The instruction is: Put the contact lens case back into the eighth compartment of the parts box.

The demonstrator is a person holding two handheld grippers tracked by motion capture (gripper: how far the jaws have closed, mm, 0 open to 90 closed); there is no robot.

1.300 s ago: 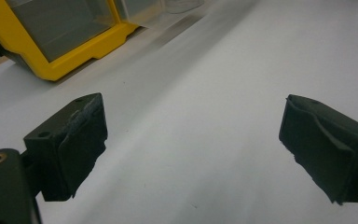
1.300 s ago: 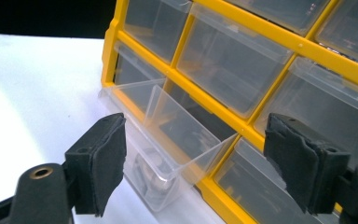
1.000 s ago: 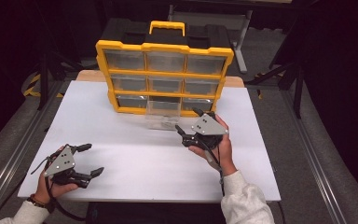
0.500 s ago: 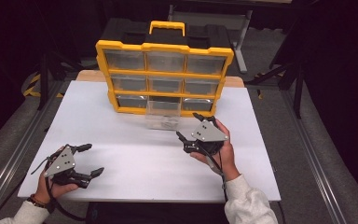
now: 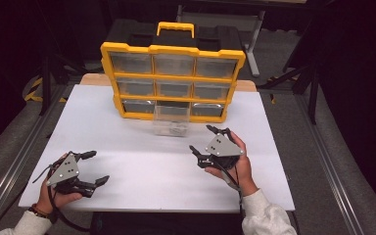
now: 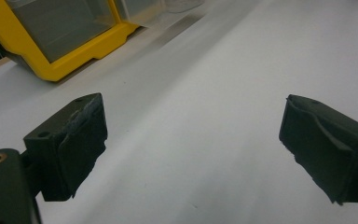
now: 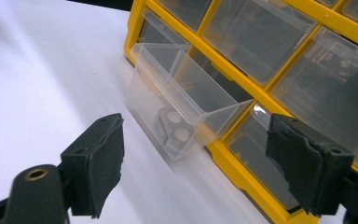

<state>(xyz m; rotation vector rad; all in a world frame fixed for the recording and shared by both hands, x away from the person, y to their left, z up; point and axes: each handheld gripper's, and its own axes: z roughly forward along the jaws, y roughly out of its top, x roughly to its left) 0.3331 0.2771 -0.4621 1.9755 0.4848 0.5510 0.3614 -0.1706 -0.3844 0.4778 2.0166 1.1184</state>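
A yellow organiser with clear drawers stands at the back of the white table. One clear drawer is pulled forward from the bottom middle slot and rests in front of it. The right gripper view shows that drawer tilted, with a few small grey and white parts in its bottom. My right gripper is open, a short way right of and nearer than the drawer, holding nothing. My left gripper is open over bare table at the near left, jaws wide apart in its own view.
The organiser's yellow bottom corner shows far off in the left gripper view. A black case sits behind the organiser. Metal rails run along both sides of the table, with dark floor beyond.
My right gripper has drawn back a little from the drawer toward the near edge. The left gripper has stayed still.
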